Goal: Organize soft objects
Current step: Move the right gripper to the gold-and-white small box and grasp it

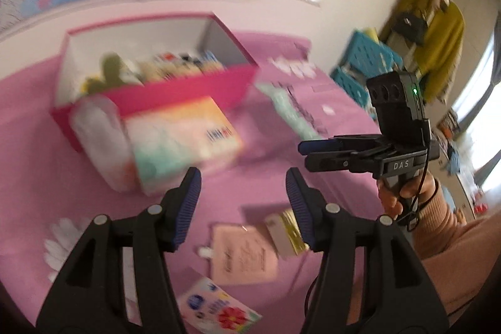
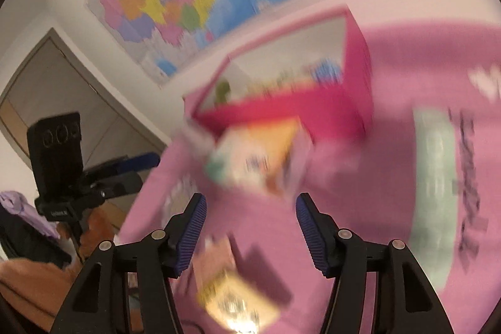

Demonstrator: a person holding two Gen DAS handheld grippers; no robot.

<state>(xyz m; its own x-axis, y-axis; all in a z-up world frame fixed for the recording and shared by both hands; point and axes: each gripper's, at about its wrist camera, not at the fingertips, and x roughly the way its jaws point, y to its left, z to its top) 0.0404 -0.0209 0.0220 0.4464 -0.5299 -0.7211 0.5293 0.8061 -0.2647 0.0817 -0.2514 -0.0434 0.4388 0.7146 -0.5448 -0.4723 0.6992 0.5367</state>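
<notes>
Both my grippers gape, holding nothing.
Tissue pack (image 1: 184, 143) lies flat before the box (image 1: 156, 89), long axis running left-right.

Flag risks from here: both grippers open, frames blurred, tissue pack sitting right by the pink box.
1. Both views are motion-blurred, so aiming at the tissue pack may be off.
2. The pack sits against the pink box; a grab might nudge the box.
3. The left gripper and right gripper work close together and could collide.
</notes>
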